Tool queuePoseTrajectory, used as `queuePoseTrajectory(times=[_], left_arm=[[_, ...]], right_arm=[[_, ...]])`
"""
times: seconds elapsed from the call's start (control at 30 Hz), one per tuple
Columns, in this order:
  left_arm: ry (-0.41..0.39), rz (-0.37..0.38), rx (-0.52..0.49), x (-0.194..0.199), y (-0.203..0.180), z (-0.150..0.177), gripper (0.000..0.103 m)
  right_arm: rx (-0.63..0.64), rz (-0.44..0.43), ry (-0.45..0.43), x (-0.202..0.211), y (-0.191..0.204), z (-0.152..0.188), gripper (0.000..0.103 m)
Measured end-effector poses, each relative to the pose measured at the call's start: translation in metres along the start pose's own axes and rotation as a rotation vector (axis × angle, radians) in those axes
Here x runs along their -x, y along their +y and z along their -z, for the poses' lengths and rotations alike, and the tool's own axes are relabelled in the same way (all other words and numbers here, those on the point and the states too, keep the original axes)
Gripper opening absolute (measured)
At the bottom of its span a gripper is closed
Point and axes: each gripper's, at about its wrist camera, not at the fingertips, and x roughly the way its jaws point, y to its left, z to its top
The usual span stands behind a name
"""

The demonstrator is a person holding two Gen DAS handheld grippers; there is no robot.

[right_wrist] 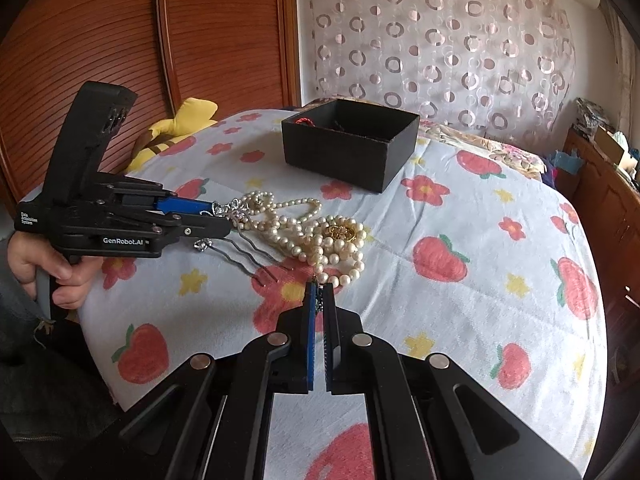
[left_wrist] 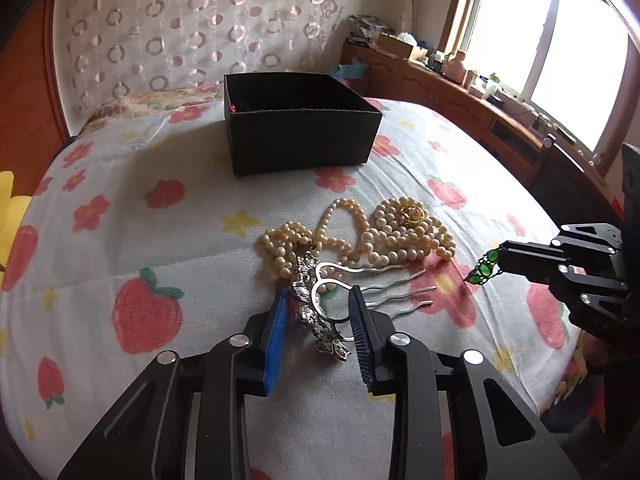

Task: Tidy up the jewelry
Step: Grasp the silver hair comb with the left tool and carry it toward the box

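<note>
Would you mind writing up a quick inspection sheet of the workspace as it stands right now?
Surface: fruit-print bedspread, wrinkled, bearing everything.
Job's things: open black box at the far side with a red item inside; pearl necklaces heaped mid-bed around a gold piece; silver hair comb beside them; green-stone piece lifted off the bed.
Clutter: yellow plush at the bed's edge.
Grippers: left gripper open, straddling the hair comb; right gripper shut on the green-stone piece.
Cables: nothing seen.
Surroundings: patterned curtain, wooden panelling, window, crowded wooden sideboard.
</note>
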Motion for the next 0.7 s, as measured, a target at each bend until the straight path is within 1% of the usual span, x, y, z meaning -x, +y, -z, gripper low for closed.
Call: queuePoseTrajectory(times=[0.03, 0.17, 0.3, 0.47, 0.7], left_arm=[[-0.001, 0.010, 0.006, 0.001, 0.001, 0.000, 0.015], [-0.017, 0.016, 0.017, 0.009, 0.002, 0.006, 0.014], [-0.050, 0.024, 0.017, 0.023, 0.000, 0.010, 0.012], [-0.096, -0.004, -0.003, 0.038, -0.005, 0.005, 0.011], [-0.145, -0.023, -0.015, 0.051, -0.011, -0.005, 0.009]], right_arm=[[-0.002, -0.001, 0.000, 0.000, -0.001, 0.000, 0.004], [-0.002, -0.001, 0.000, 0.000, -0.001, 0.000, 0.004], [-0.002, -0.001, -0.006, 0.001, 0.000, -0.001, 0.004], [0.008, 0.000, -0.022, 0.004, 0.001, -0.008, 0.004], [0.016, 0.007, -0.053, 0.010, 0.001, -0.022, 0.004]])
